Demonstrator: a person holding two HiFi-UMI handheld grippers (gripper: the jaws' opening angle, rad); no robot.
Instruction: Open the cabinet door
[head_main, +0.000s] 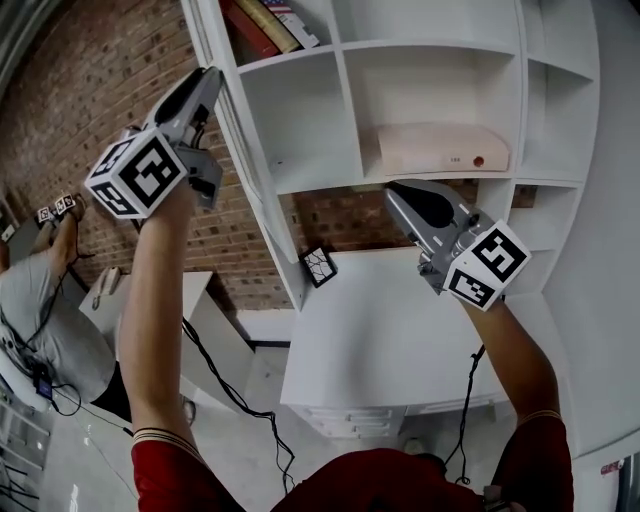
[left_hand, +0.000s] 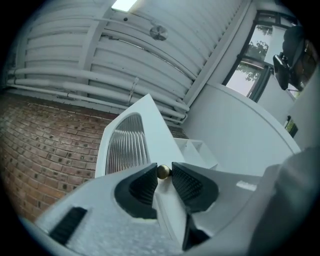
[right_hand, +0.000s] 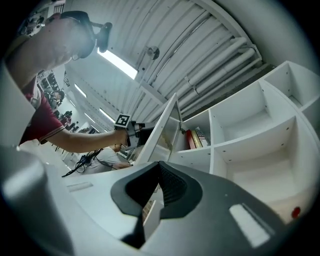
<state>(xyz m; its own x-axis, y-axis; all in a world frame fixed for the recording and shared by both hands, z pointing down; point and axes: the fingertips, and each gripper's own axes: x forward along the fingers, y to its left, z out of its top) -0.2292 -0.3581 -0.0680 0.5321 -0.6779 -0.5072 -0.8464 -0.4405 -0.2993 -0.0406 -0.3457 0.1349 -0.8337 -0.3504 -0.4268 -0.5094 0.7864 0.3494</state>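
- White-painted board framing a ribbed glass pane: that is the cabinet door; it stands swung well out from the left side of the shelf unit, nearly edge-on in the head view.
- It looks light and stiff, and likely swings freely on its hinges; the pane is the fragile part, so a steady pull along the arc should suit it better than a jerk.
- The only sensible hold is the brass knob on the door's free edge, the edge away from the shelf unit; it is small, round and smooth, so it may slip out of a shallow nip.
- The left gripper has its fingers drawn in on that knob, one tip on either side of it.
- The right gripper hovers in front of the shelf unit's middle compartments; its fingers are closed together on nothing.
- The hinges are not visible; the door's top is cut off in the head view; the knob's stem is hidden behind the fingertips; whether both fingers press firmly on the knob is hard to make out.
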